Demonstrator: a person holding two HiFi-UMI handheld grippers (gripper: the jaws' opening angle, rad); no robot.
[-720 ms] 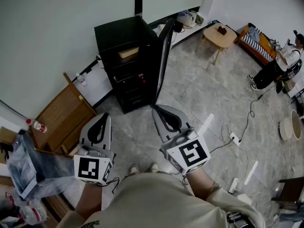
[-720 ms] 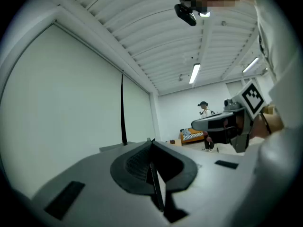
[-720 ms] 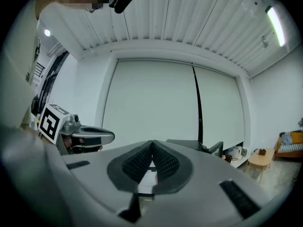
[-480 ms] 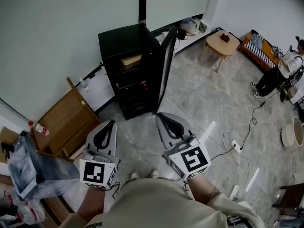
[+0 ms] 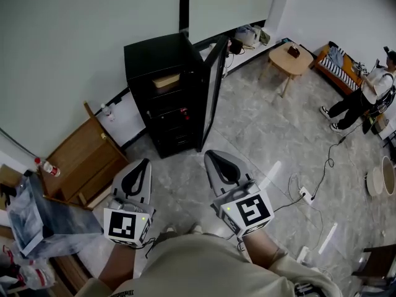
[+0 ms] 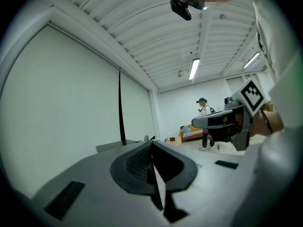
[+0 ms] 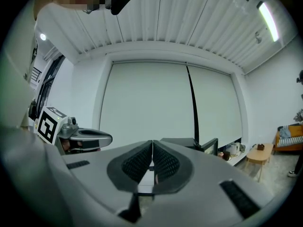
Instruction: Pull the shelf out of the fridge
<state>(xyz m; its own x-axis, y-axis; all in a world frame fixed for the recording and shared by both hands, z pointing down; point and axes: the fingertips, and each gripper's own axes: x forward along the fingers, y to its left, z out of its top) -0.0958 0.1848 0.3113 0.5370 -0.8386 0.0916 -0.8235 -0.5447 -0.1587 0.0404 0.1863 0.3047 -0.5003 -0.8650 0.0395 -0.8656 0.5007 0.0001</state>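
A tall black fridge [image 5: 162, 91] stands against the far wall with its door [image 5: 209, 91] swung open to the right. Inside I see several dark shelves [image 5: 168, 102], a tan box on the upper one and a small red thing lower down. My left gripper [image 5: 138, 169] and right gripper [image 5: 221, 161] are both held level, well short of the fridge, jaws shut and empty. In the right gripper view the fridge [image 7: 189, 142] shows just past the shut jaws [image 7: 152, 157]. The left gripper view shows its shut jaws [image 6: 152, 167] and the right gripper [image 6: 232, 119].
A wooden cabinet [image 5: 86, 156] lies tilted left of the fridge, a plastic-wrapped box [image 5: 43, 218] beside it. A round wooden table [image 5: 291, 51] and striped bench [image 5: 340, 64] stand at the far right, where a person [image 5: 362, 94] stands. Cables and a power strip [image 5: 306, 181] lie on the floor.
The view shifts slightly between frames; both grippers sit a little lower in the picture than at first. The fridge stays the same, door open. Jaws remain shut.
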